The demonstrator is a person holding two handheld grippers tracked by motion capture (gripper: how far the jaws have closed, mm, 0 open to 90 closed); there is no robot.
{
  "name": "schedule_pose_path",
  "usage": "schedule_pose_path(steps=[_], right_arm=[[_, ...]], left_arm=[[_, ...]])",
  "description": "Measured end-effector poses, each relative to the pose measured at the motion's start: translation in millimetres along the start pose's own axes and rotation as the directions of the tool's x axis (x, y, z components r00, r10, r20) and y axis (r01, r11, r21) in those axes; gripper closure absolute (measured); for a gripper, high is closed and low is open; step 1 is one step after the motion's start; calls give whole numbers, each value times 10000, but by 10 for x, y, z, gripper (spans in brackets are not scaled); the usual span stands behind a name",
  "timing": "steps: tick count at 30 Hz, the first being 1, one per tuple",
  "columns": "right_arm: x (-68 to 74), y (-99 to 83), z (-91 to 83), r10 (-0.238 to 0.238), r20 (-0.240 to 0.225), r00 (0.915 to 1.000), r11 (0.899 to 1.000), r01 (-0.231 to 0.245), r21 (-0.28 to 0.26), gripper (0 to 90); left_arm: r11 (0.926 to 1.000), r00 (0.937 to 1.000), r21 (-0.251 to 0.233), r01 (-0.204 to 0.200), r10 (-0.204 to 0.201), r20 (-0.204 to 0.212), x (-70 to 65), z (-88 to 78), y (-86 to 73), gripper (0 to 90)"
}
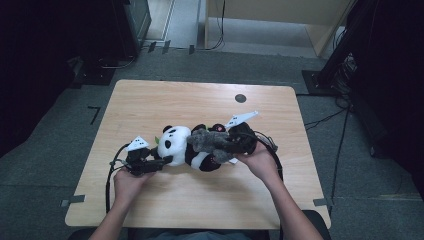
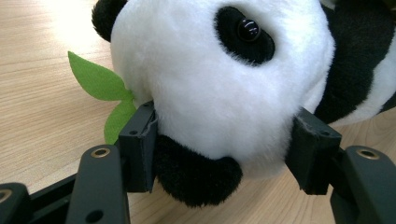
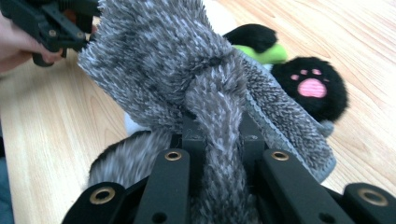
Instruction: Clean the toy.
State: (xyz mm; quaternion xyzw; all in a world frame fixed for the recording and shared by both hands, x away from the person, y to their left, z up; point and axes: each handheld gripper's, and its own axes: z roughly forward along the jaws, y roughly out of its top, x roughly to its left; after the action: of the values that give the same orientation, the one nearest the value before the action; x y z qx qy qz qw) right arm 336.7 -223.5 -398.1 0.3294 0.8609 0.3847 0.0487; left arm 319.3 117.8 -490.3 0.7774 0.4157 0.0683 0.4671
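A black-and-white panda plush (image 1: 176,141) lies on its side mid-table, head to the left. My left gripper (image 1: 160,161) is shut on its head. In the left gripper view the jaws (image 2: 224,151) press into the white head (image 2: 219,79) from both sides, and a green felt leaf (image 2: 100,84) sticks out by the mouth. A grey fuzzy cloth (image 1: 204,140) drapes over the panda's body. My right gripper (image 1: 226,143) is shut on it. In the right gripper view its jaws (image 3: 217,140) pinch a bunched strip of the cloth (image 3: 159,60), beside a black paw with a pink pad (image 3: 312,87).
The wooden table (image 1: 200,200) has a small dark round spot (image 1: 240,98) near its far edge. Cables (image 1: 107,185) trail from both grippers toward the front. Dark equipment and cabling stand on the floor at the right (image 1: 345,65).
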Motion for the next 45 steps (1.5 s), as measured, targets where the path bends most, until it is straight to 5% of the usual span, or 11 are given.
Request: schedule_pose_path(steps=[10, 18, 32, 39, 45], right_arm=[[122, 267, -183, -241, 119, 9996, 9967, 250, -773, 792], [189, 641, -105, -394, 46, 9992, 9928, 397, -1132, 792], [338, 1161, 541, -664, 348, 9972, 9974, 673, -266, 791], [437, 1119, 960, -716, 223, 9972, 9955, 700, 635, 791], [518, 1034, 1045, -763, 91, 9970, 9950, 755, 661, 791]], left_arm=[[10000, 9999, 4, 68, -68, 106, 9, -5, -5, 351], [9999, 9999, -7, 114, -114, 123, 12, -6, -3, 350], [9998, 9998, -99, 160, -159, 105, 18, -2, 1, 349], [9998, 9998, -49, 167, -167, 132, 28, -4, 2, 347], [9999, 9999, 54, 143, -143, 45, 26, 2, -5, 344]])
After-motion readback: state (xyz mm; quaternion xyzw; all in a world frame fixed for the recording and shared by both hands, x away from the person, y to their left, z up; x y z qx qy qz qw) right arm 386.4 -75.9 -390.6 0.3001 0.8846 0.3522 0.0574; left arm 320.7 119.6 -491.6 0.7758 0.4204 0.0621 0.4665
